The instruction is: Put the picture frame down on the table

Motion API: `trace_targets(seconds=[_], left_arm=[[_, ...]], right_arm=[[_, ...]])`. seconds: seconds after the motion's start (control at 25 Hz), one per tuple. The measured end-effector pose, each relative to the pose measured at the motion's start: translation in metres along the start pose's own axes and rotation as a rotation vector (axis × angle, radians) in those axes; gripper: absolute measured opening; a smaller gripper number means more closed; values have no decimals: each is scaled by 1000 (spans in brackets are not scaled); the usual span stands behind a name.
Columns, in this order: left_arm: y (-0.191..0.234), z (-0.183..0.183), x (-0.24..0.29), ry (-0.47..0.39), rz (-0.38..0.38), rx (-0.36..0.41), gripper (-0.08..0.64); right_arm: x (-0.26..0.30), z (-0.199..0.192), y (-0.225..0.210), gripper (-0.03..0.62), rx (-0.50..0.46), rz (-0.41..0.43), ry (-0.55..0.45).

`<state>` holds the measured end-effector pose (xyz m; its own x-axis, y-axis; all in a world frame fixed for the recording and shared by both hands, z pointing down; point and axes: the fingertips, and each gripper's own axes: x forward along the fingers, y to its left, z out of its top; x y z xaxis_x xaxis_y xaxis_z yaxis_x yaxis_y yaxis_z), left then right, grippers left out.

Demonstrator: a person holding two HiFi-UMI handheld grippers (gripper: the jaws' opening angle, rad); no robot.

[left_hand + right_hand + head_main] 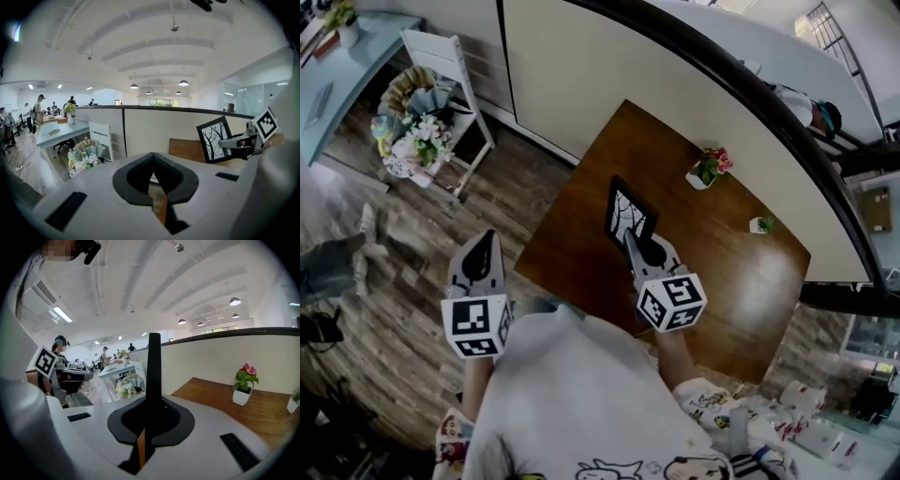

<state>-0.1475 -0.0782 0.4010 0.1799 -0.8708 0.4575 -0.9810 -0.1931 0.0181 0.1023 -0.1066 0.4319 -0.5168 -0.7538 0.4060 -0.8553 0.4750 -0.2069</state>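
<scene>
The picture frame (627, 210) is black with a white print of bare trees. It stands upright over the near left part of the brown table (741, 281), and whether it touches the tabletop cannot be told. My right gripper (634, 243) is shut on its lower edge. In the right gripper view the frame (153, 376) shows edge-on, rising as a thin black bar from between the jaws (149, 430). My left gripper (486, 241) hangs off the table's left side over the wooden floor, shut and empty (152, 161). The left gripper view shows the frame (213, 139) held at the right.
A white pot with pink flowers (709, 167) and a small green plant (761, 224) stand near the table's far edge against the cream partition (609, 66). A white chair (441, 56) with a flower bouquet (412, 131) stands on the floor to the left.
</scene>
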Motion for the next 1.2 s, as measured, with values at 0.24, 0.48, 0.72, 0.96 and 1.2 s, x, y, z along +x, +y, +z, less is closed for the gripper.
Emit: trace_targets(seconds=[0.24, 0.48, 0.72, 0.96, 1.2], left_arm=[[-30, 18, 29, -7, -97, 61, 3], [-58, 31, 55, -7, -214, 117, 3], [-71, 36, 75, 6, -344, 159, 3], [-71, 40, 97, 27, -465, 201, 3], [-71, 40, 113, 51, -580, 251, 3]], right_arm=[[-20, -2, -32, 9, 48, -96, -27], [-40, -5, -49, 8, 94, -199, -53], [-50, -10, -48, 8, 141, -308, -56], [-53, -12, -41, 8, 196, -423, -59], [-54, -12, -30, 8, 240, -527, -70]])
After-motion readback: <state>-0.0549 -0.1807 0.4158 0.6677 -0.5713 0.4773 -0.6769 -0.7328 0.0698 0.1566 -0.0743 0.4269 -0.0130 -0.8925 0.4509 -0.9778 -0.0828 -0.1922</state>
